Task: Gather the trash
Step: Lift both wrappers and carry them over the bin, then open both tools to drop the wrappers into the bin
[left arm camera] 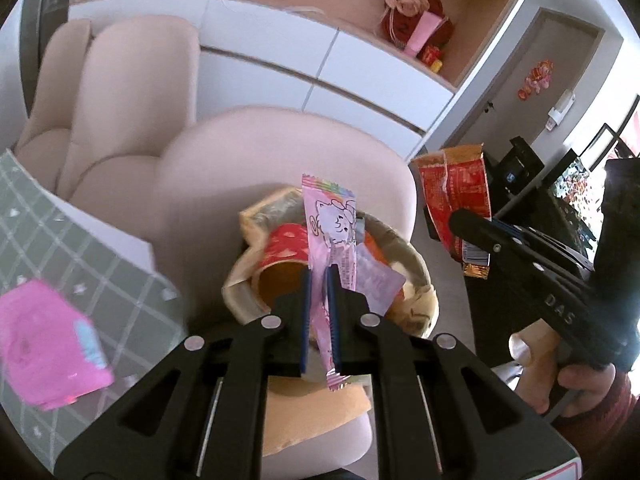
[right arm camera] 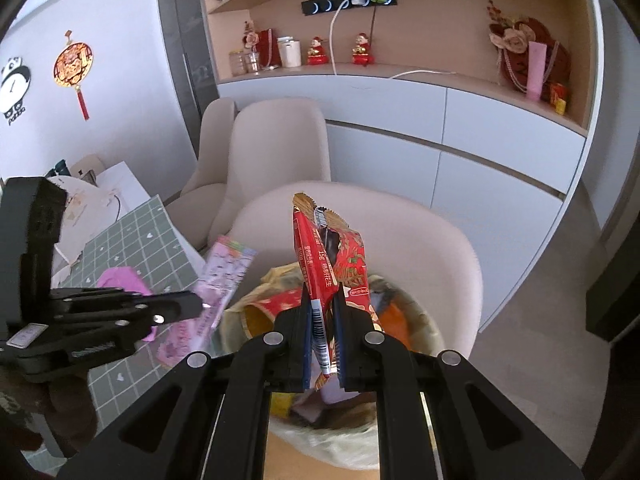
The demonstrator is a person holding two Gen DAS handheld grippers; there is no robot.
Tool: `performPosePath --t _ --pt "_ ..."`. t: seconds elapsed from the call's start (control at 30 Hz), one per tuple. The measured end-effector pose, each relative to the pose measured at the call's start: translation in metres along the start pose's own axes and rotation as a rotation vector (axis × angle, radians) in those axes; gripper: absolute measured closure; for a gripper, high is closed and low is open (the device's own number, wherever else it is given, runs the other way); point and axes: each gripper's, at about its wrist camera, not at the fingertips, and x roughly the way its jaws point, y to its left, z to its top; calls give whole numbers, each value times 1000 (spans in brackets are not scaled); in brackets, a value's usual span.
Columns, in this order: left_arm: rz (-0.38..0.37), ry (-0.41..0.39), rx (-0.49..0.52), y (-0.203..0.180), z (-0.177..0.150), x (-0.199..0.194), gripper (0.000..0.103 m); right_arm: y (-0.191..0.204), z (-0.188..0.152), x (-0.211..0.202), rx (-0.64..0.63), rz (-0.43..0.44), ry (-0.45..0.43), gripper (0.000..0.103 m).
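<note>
Beige upholstered chairs point(right arm camera: 280, 148) stand before white cabinets, and below us on one chair seat sits a tan bin lined with a plastic bag point(left arm camera: 416, 264), already holding wrappers. Our left gripper point(left arm camera: 319, 280) pinches a pink cartoon-printed wrapper point(left arm camera: 334, 216) upright above that bin. Our right gripper point(right arm camera: 323, 300) clamps a red and gold snack wrapper point(right arm camera: 320, 248) over it too. A green checked tablecloth point(right arm camera: 132, 240) lies to the left.

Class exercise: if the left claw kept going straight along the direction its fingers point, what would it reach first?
Most likely the trash bag just beyond the left claw, which grips a pink wrapper; depth is uncertain.
</note>
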Motion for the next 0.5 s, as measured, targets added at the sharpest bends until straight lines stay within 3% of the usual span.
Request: performPosePath --t 0.23,0.5 --pt "25 167 -21 -5 -2 76 96 -30 0 27 40 59 18 92" --pt "85 244 47 -21 0 116 95 -51 -7 52 95 116 57 92"
